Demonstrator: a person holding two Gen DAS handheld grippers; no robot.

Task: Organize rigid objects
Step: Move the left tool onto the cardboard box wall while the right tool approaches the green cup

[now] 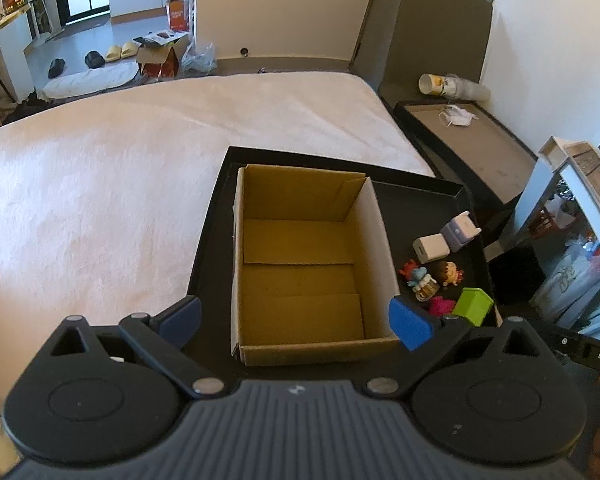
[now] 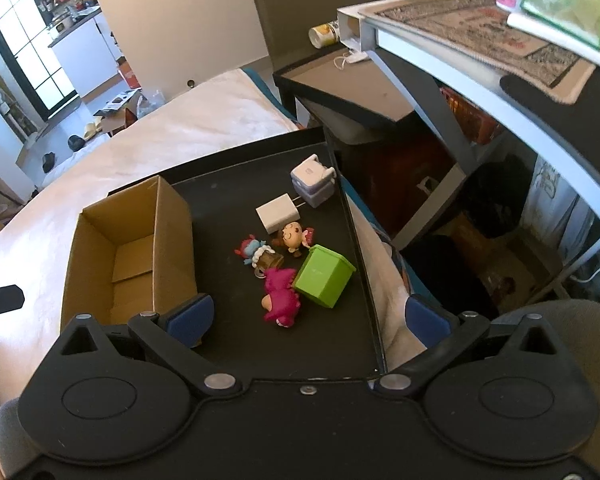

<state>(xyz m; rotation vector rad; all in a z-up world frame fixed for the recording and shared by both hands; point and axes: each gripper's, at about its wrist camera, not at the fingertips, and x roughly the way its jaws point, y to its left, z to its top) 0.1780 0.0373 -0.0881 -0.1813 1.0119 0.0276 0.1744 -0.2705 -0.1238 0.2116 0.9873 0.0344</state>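
Note:
An open, empty cardboard box (image 1: 300,264) stands in a black tray (image 1: 420,200) on the bed; the box also shows in the right wrist view (image 2: 132,248). Right of the box lie a lilac charger (image 2: 312,184), a white charger (image 2: 278,214), a brown-haired figurine (image 2: 294,236), a blue figurine (image 2: 256,254), a pink dinosaur (image 2: 280,296) and a green cube (image 2: 324,276). My left gripper (image 1: 296,320) is open above the box's near edge. My right gripper (image 2: 308,320) is open above the tray (image 2: 260,168), just short of the pink dinosaur.
The tray sits on a pale pink bed cover (image 1: 100,184). A dark side table (image 1: 460,136) with a mask and a cup stands beyond the bed corner. A white-framed shelf (image 2: 440,52) overhangs on the right.

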